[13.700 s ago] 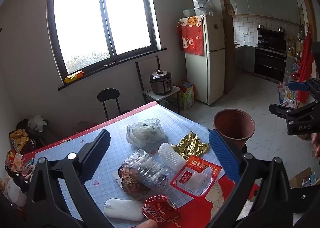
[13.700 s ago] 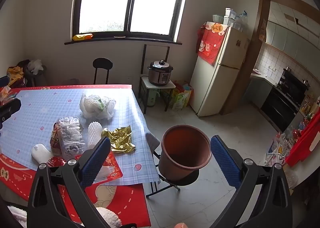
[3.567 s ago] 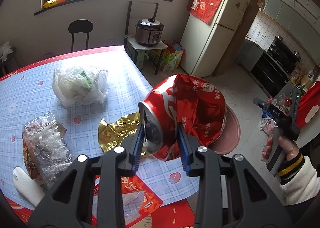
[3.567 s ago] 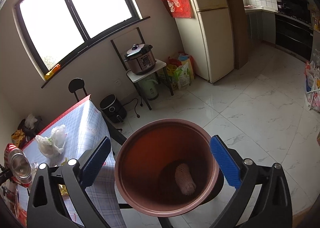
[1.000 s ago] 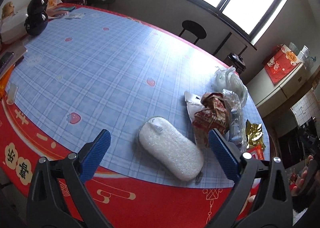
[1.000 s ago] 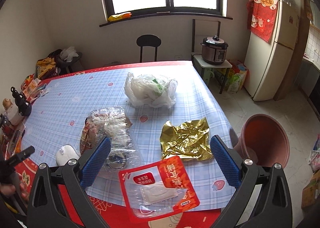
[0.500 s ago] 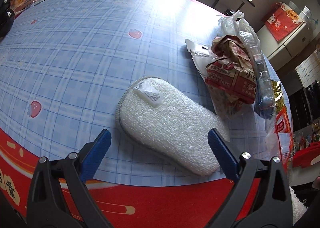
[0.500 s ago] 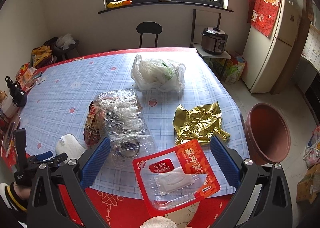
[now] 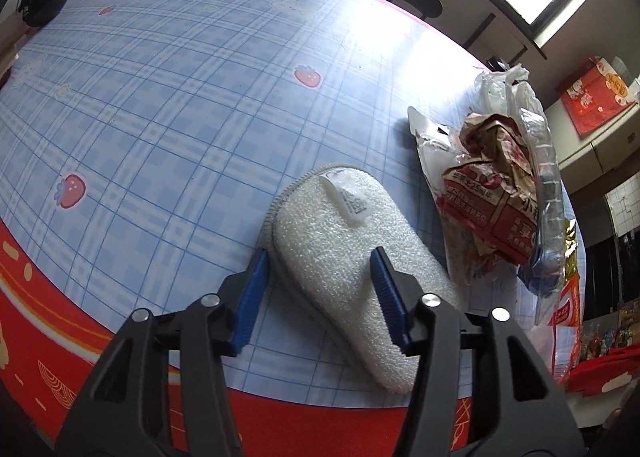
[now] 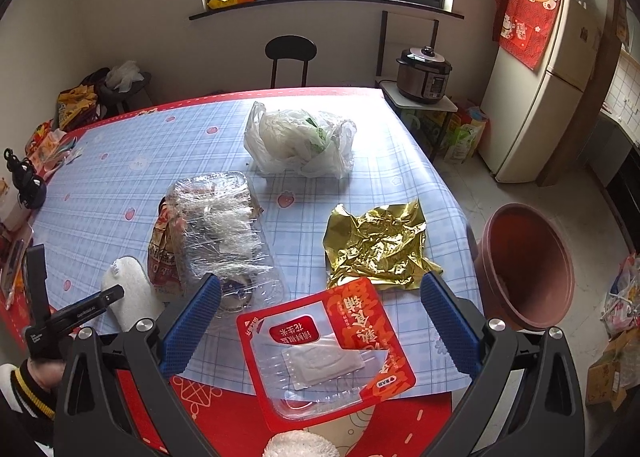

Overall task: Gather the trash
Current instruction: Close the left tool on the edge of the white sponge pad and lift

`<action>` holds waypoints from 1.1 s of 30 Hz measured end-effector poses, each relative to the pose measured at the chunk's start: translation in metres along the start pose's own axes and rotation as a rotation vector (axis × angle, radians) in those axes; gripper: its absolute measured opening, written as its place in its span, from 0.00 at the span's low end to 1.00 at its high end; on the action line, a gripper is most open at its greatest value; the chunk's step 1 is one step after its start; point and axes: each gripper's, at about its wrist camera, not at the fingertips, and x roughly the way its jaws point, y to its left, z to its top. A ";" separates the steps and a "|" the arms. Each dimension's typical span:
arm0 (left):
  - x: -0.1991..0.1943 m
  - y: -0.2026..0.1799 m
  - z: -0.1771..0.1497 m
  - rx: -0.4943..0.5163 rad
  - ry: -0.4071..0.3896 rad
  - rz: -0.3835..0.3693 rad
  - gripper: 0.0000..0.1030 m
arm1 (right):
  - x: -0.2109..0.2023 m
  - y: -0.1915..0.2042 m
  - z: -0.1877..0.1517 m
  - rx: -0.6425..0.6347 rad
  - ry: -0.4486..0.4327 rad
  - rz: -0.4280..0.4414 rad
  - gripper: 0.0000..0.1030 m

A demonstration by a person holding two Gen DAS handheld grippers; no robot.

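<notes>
A white foam pad [image 9: 332, 253] lies near the red front border of the blue checked tablecloth [image 9: 160, 97]. My left gripper [image 9: 319, 257] is down over it and its jaws are closing with the pad between them. The left pad is at the foam's edge and the right pad is over its top, and I see no squeeze. In the right wrist view the same foam pad [image 10: 128, 285] shows beside the left gripper's fingers [image 10: 100, 303]. My right gripper [image 10: 320, 281] hangs open and empty above a red tray pack [image 10: 324, 341]. A brown bin [image 10: 524, 269] stands off the table's right edge.
On the cloth lie a clear plastic container [image 10: 220, 225] over a crumpled snack bag [image 9: 488, 209], gold foil [image 10: 376, 245] and a white plastic bag [image 10: 300, 145]. A dark bottle [image 10: 28, 185] and clutter sit at the far left. Behind are a chair [image 10: 290, 53], a rice cooker [image 10: 424, 73] and a fridge [image 10: 532, 97].
My left gripper has come down close to the foam pad and its jaws have narrowed from wide apart to either side of it. The right view has barely shifted.
</notes>
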 end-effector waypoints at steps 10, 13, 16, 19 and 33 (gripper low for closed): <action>-0.053 0.010 0.014 -0.047 -0.118 -0.056 0.21 | 0.009 -0.006 0.010 -0.004 -0.001 0.050 0.95; -0.074 0.003 0.021 -0.011 -0.152 -0.063 0.17 | 0.012 0.000 0.013 -0.021 -0.001 0.072 0.95; -0.089 -0.015 0.024 0.073 -0.187 -0.056 0.14 | 0.016 0.004 0.013 -0.028 0.010 0.086 0.95; -0.095 -0.039 0.021 0.172 -0.199 -0.066 0.14 | 0.024 0.001 0.012 -0.009 0.035 0.098 0.95; -0.059 -0.085 0.002 0.285 -0.084 -0.175 0.15 | 0.065 -0.038 -0.033 0.082 0.219 0.075 0.95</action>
